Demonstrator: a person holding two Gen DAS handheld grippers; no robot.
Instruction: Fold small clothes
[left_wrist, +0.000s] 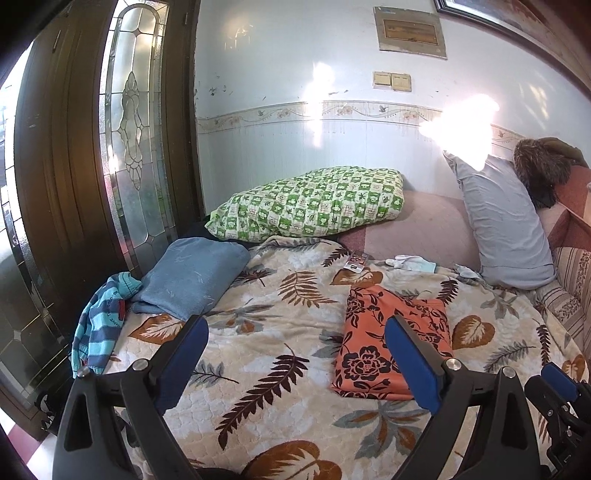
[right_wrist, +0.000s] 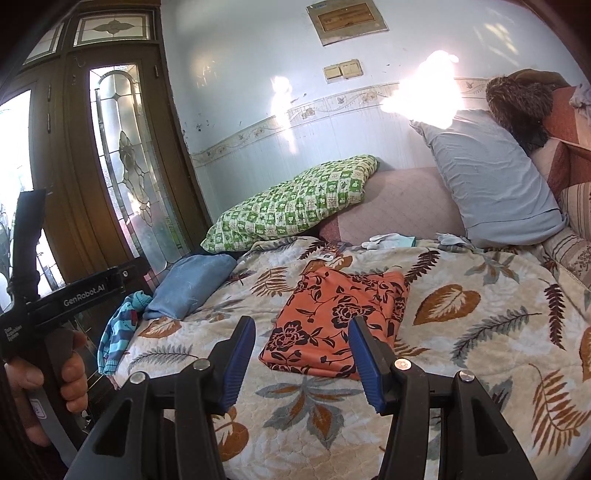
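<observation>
I see the folded orange cloth (right_wrist: 338, 325) dead ahead of my empty, parted right gripper (right_wrist: 301, 363), long axis running away from me, while the left gripper (left_wrist: 295, 365), spread wide and empty, sits off to its left.

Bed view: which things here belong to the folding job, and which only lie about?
Job: folded orange floral garment; striped blue garment, unfolded; folded blue cloth.

Lying about: green checked pillow; grey pillow; leaf-print blanket; white gloves.

Folded orange garment (left_wrist: 395, 339) on blanket (left_wrist: 266, 369); left gripper (left_wrist: 295, 354) apparently empty.
</observation>
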